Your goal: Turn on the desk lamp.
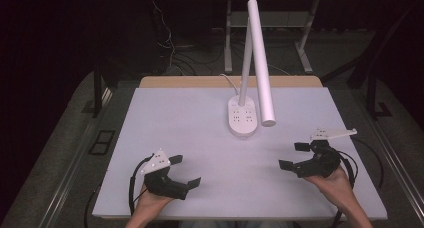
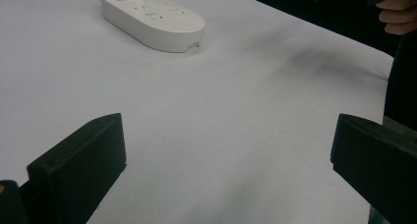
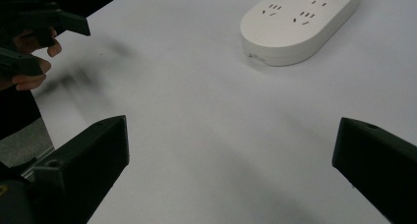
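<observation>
I hold my left gripper and right gripper low in frame, jaws spread wide and empty, both angled toward the desk lamp at upper centre, ready to reach.

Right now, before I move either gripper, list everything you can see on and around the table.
Desk lamp: one, white, back centre of the table, bar-shaped head angled down to the right.
Lamp base: one, white oval with socket slots, standing on the table.
Lamp cord: one, white, running off the back edge.
Table: one, pale grey top, wooden back edge.
Floor cables: several, tangled behind the table.
Left gripper: one, black, near left, jaws apart, holding nothing.
Right gripper: one, black, near right, jaws apart, holding nothing.
</observation>
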Action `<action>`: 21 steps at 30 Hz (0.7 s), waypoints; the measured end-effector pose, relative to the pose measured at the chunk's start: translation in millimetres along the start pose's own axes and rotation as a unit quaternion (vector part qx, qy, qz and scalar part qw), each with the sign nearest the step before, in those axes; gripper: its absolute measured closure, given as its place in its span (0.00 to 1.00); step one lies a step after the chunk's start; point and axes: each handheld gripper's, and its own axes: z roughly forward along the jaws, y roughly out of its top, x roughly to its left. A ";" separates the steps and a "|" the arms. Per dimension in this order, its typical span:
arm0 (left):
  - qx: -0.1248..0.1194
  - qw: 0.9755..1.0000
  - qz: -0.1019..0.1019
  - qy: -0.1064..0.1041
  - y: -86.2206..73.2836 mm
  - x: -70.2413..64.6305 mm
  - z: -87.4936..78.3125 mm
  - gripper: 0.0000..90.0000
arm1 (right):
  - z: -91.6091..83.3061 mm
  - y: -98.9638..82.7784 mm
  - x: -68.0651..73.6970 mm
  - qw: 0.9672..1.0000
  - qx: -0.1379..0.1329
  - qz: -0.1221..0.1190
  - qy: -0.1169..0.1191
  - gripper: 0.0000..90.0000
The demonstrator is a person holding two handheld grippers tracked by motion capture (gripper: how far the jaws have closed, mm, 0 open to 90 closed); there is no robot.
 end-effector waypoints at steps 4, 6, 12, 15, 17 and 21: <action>-0.002 1.000 -0.001 0.001 0.0 0.1 -0.5 0.00 | 0.9 5.1 -1.2 1.000 0.000 0.000 0.000 0.00; -0.003 1.000 -0.001 0.001 0.0 0.1 -0.6 0.00 | 1.3 8.4 -2.3 1.000 0.003 -0.001 0.001 0.00; -0.002 1.000 0.000 0.000 0.0 0.1 -0.8 0.00 | 4.2 19.9 -6.0 1.000 0.007 -0.004 0.005 0.00; -0.003 1.000 -0.001 0.001 -0.1 -0.1 -0.8 0.00 | 6.5 25.4 -8.4 1.000 0.014 -0.008 0.003 0.00; -0.003 1.000 -0.001 0.001 -0.1 0.0 -1.0 0.00 | 7.2 28.9 -9.9 1.000 0.012 -0.008 0.003 0.00; -0.003 1.000 -0.001 0.000 -0.2 0.2 -0.6 0.00 | 9.9 37.2 -12.7 1.000 0.013 -0.009 0.002 0.00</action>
